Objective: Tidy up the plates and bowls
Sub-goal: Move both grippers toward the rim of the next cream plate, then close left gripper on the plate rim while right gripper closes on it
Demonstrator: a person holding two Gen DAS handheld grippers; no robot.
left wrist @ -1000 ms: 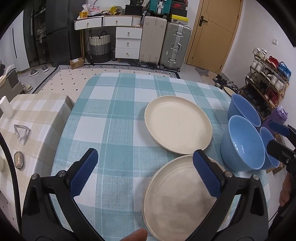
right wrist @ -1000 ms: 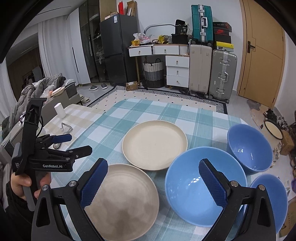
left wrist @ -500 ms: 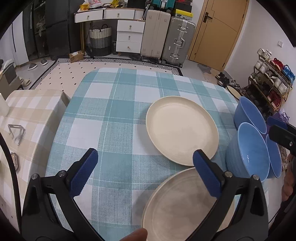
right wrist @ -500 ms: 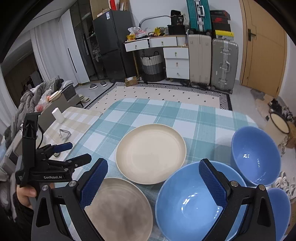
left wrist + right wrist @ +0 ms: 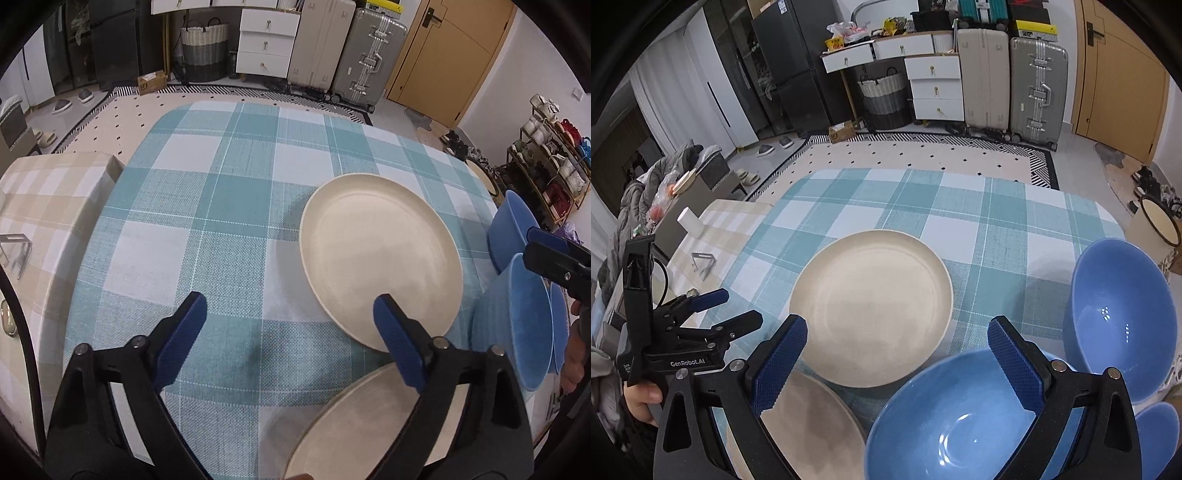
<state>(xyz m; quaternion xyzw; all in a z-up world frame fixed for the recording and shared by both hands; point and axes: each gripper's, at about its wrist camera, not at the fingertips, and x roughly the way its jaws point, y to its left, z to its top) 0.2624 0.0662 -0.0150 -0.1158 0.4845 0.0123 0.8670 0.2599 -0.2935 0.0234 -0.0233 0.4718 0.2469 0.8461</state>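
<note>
Two cream plates lie on the teal checked table, a far plate (image 5: 380, 258) (image 5: 871, 306) and a near plate (image 5: 354, 424) (image 5: 812, 424). Three blue bowls stand to the right: a near bowl (image 5: 953, 417) (image 5: 517, 325), a far bowl (image 5: 1119, 317) (image 5: 513, 229) and a small bowl (image 5: 1156, 435). My left gripper (image 5: 288, 301) (image 5: 733, 306) hovers over the cloth, jaws closing with nothing gripped. Its right finger overlaps the far plate's near rim. My right gripper (image 5: 897, 325) (image 5: 554, 254) is open above the near bowl and the far plate.
A beige checked side table (image 5: 48, 206) adjoins on the left, with a clear stand (image 5: 701, 264) and a white cup (image 5: 689, 221). Beyond the table's far edge are a rug, drawers (image 5: 934, 88) and suitcases (image 5: 1038, 88). A shoe rack (image 5: 550, 173) stands right.
Both grippers moved forward and down over the table, so plates and bowls look larger. The left jaws have narrowed. Plates and bowls stayed put.
</note>
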